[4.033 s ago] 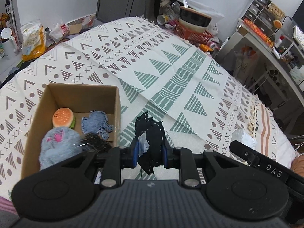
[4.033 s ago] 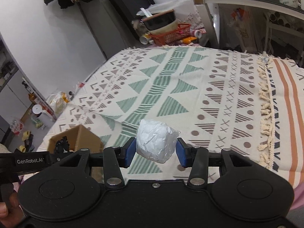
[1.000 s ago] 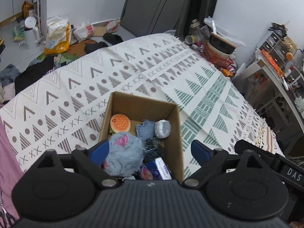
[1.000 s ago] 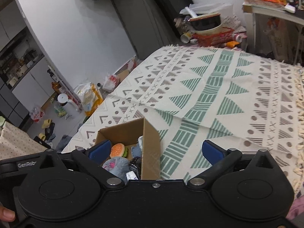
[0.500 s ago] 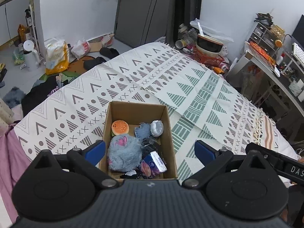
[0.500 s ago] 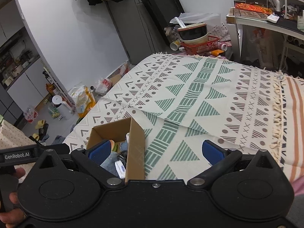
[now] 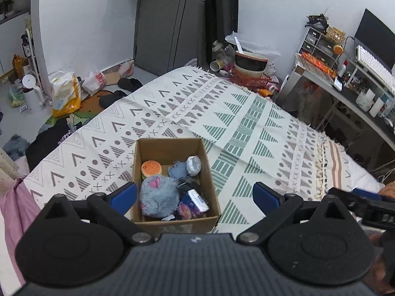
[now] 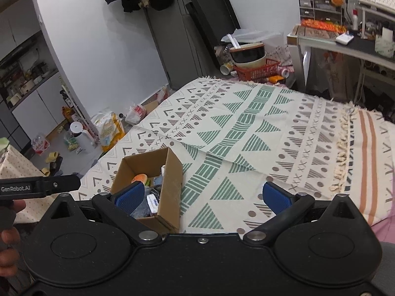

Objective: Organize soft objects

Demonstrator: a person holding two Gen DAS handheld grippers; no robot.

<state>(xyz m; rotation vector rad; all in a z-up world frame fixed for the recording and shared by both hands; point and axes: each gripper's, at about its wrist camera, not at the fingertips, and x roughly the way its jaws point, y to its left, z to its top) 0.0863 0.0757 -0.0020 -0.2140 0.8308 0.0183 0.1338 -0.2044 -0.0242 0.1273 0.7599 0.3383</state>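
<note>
On the bed (image 7: 246,123), left to right: the cardboard box (image 7: 209,172) sits near the front edge w/ the soft things packed in it: a burger toy (image 7: 151,168), a blue fuzzy plush (image 7: 158,196), a denim piece (image 7: 178,171), a grey ball (image 7: 193,165) and a small printed packet (image 7: 197,199). The blanket to the right of the box looks bare.

Left gripper (image 7: 195,194) hangs above the box, jaws spread wide, holding nothing. Right gripper (image 8: 202,194) is just beside it, jaws also wide apart and empty; box (image 8: 172,180) shows at its lower left.

Risks, as I judge them: box is close to the bed edge and light, so a knock from either gripper could tip it or slide it off. The contents are piled high at the front, so a shove might spill the packet.

Writing: "GenRobot.AI" reads on the left gripper's arm (image 8: 37,186) in the right wrist view. The packet has print, too small to read. Bags on the floor (image 7: 64,93) have print too; can't make it out.
</note>
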